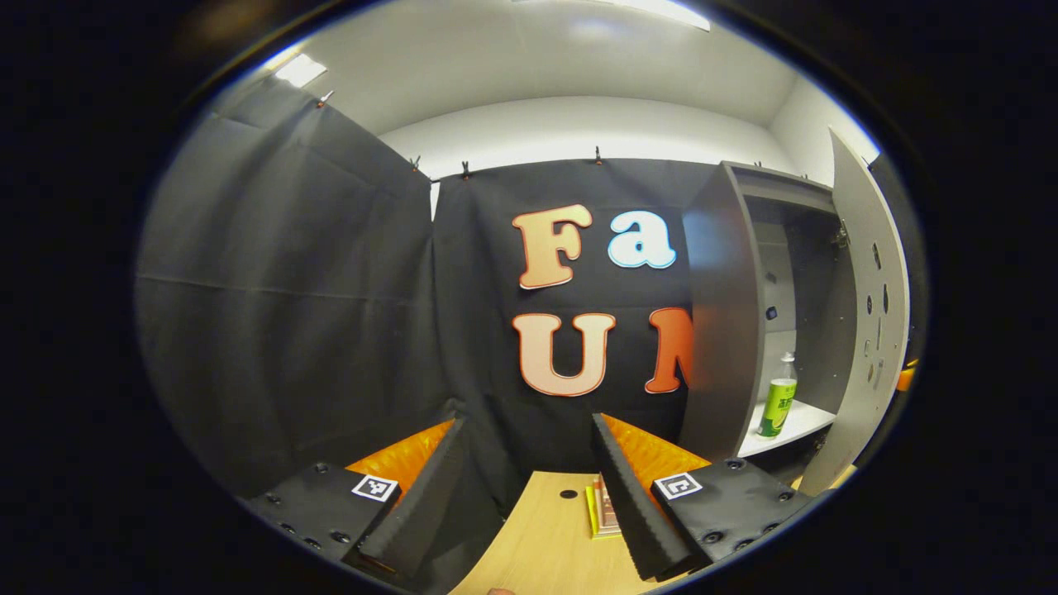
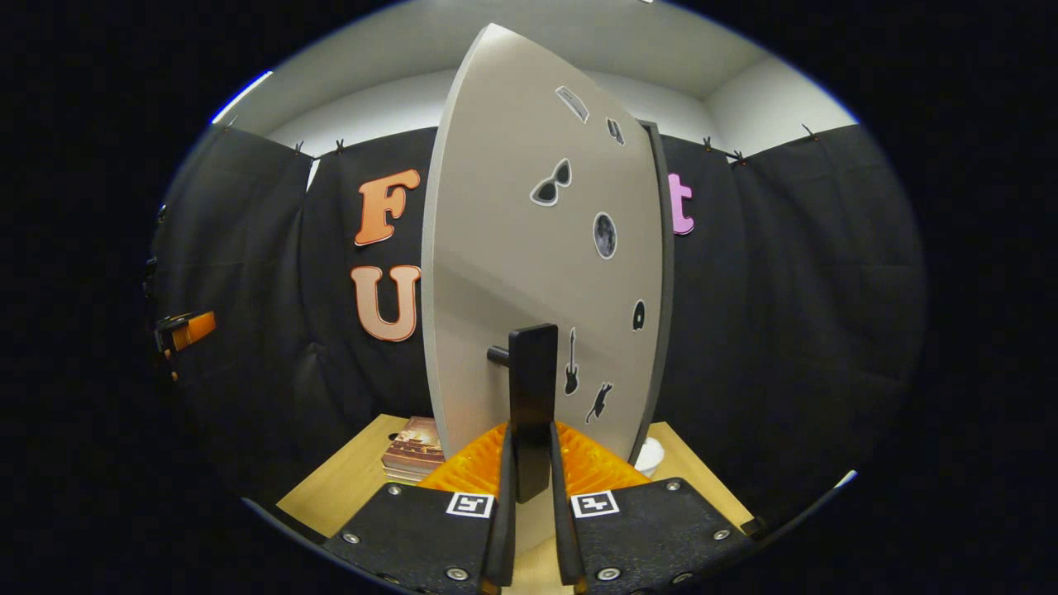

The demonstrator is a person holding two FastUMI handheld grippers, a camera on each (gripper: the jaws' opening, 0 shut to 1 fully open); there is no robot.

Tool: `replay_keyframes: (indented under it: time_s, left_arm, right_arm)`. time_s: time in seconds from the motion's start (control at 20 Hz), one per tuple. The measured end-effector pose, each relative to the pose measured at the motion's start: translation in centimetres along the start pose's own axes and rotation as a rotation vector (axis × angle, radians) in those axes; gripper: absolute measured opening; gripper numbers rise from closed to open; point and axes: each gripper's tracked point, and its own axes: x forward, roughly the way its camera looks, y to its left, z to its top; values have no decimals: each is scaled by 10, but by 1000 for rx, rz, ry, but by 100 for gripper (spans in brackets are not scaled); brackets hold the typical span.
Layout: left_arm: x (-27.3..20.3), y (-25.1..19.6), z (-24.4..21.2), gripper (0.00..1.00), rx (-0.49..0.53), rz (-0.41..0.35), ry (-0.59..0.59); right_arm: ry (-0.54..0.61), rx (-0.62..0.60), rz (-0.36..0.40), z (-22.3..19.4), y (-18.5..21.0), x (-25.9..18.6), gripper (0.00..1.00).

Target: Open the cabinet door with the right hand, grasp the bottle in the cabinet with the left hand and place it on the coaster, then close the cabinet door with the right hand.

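Observation:
The grey cabinet stands at the right in the left gripper view, its door swung wide open. A clear bottle with a green label stands upright on the white shelf inside. My left gripper hangs open well to the left of the cabinet, holding nothing. In the right gripper view the door stands edge-on close ahead, and my right gripper is shut on its black bar handle. A white round thing, perhaps the coaster, peeks out past the door's lower right.
A wooden table lies below, with a small stack of books on it, also seen left of the door as books. The left gripper shows far off at the left of the right gripper view. Black cloth walls surround the booth.

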Motion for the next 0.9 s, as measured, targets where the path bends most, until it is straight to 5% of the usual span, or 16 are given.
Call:
replay_keyframes:
  time_s: [0.9]
  left_arm:
    - [-14,-128,0,94,-25,-105,35]
  right_arm:
    - [8,7,-98,-6,-53,-22,8]
